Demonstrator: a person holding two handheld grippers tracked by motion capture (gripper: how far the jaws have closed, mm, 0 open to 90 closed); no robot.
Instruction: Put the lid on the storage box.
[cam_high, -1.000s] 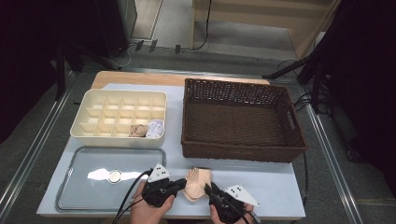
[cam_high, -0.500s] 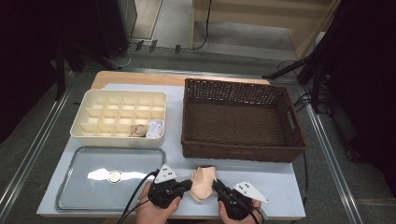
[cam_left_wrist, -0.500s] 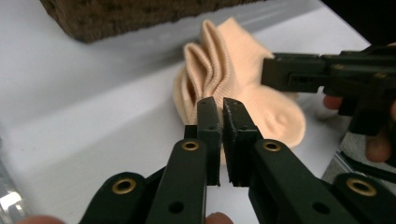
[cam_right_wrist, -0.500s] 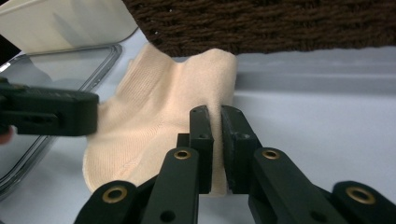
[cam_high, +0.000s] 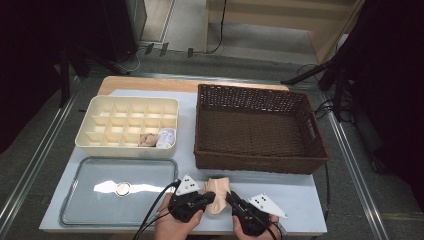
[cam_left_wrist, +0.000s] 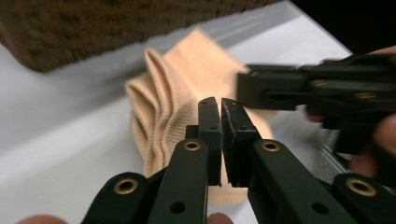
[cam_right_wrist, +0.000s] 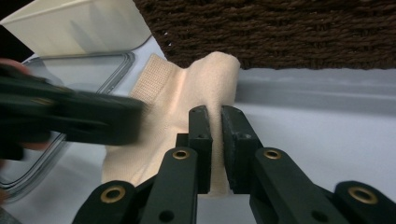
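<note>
A peach sock (cam_high: 218, 191) lies folded on the white table near its front edge, just in front of the wicker basket. My left gripper (cam_high: 211, 197) comes at the sock from the left and my right gripper (cam_high: 230, 197) from the right. In the left gripper view the jaws (cam_left_wrist: 220, 112) are pressed together over the lower edge of the sock (cam_left_wrist: 163, 102). In the right gripper view a fold of the sock (cam_right_wrist: 187, 88) runs up between the closed jaws of my right gripper (cam_right_wrist: 217, 116).
The dark wicker basket (cam_high: 260, 165) stands behind the sock. A cream divided box (cam_high: 125, 150) at the back left holds a beige roll (cam_high: 147, 140) and a white roll (cam_high: 166, 138). A clear tray (cam_high: 70, 200) with a small round thing (cam_high: 122, 188) lies at the front left.
My left hand has shifted to the right, closer to the sock. The sock now stands bunched up between the two grippers. The right hand has stayed about where it was.
</note>
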